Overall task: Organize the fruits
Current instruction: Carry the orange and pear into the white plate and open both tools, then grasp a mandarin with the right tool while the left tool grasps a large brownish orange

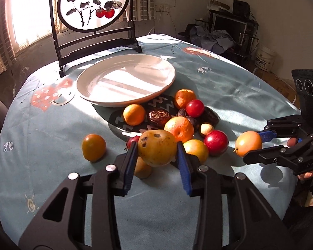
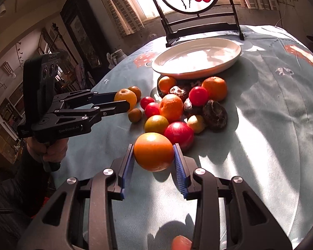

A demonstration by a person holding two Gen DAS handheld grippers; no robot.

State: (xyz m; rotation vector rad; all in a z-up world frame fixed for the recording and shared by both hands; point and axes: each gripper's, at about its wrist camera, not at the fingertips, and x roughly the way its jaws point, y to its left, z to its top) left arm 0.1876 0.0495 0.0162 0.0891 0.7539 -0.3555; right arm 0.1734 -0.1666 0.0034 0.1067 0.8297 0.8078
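The left tool (image 1: 157, 153) grips a yellow pear (image 1: 157, 147), seemingly stem-end away, while the right tool (image 2: 153, 153) clasps a round orange fruit (image 2: 153, 151).

Left gripper (image 1: 157, 148) fingers cover both flanks of the speckled pear (image 1: 156, 146); a small yellowish fruit (image 1: 143, 167) sits half hidden under it, and a red fruit (image 1: 133, 140) peeks from behind the left finger. Dark patterned mat (image 1: 162, 102) mostly buried under the fruit pile and the white plate (image 1: 89, 83) near rim. Painted screen (image 1: 91, 2) top cut by the frame edge. Right hand (image 1: 306, 174) mostly out of frame. Far-right shelf clutter (image 1: 231, 23) too dark to identify.
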